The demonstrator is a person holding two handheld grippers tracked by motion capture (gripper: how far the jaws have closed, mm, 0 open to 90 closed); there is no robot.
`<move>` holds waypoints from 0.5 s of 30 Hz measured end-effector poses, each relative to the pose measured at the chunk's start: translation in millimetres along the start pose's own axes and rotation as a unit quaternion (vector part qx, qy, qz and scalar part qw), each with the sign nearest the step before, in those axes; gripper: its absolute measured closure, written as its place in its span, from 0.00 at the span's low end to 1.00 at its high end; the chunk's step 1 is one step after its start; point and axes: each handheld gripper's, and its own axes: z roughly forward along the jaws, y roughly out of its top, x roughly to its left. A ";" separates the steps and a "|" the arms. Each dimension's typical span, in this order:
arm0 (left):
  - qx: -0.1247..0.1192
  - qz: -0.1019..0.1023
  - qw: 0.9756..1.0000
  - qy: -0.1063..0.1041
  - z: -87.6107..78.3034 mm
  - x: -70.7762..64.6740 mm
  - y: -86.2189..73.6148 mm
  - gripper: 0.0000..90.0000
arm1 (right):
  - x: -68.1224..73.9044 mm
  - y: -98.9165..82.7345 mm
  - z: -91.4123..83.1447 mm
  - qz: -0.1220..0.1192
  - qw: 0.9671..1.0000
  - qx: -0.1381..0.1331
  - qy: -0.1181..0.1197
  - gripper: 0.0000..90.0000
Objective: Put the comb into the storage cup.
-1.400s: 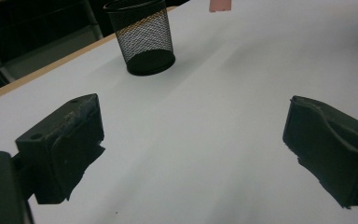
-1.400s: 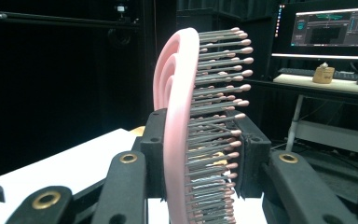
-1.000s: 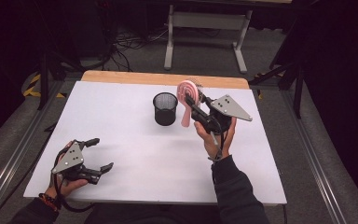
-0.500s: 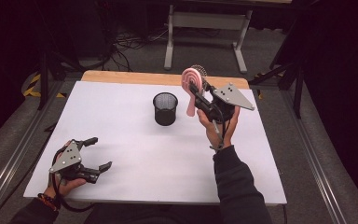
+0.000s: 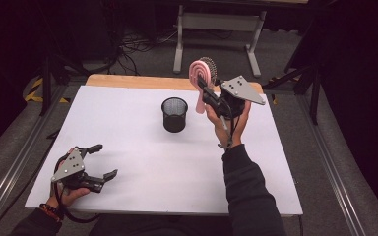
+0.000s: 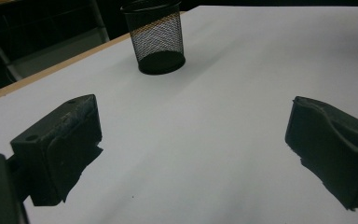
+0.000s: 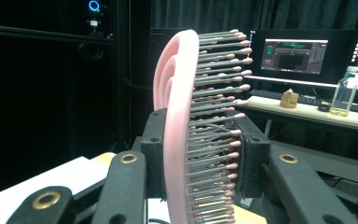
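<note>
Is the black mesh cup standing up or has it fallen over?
Standing up. The black mesh cup rests on its round base on the white table, its open mouth facing up, and nothing touches it.

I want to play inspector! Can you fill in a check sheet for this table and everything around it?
Surface: white table, wooden strip at far edge.
Job's things: pink brush held upright in the air; black mesh cup standing on table, nothing seen inside.
Clutter: nothing seen.
Grippers: right tool shut on brush, raised to the right of the cup; left tool open, low at the table's near left corner.
Cables: tangle on floor beyond table.
Surroundings: grey stand, dark room, lit monitors, bottle.
</note>
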 end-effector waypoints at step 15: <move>-0.002 -0.002 1.000 -0.008 0.4 -0.2 -0.1 0.04 | 0.6 5.5 15.3 -0.002 1.000 -0.002 0.002 0.70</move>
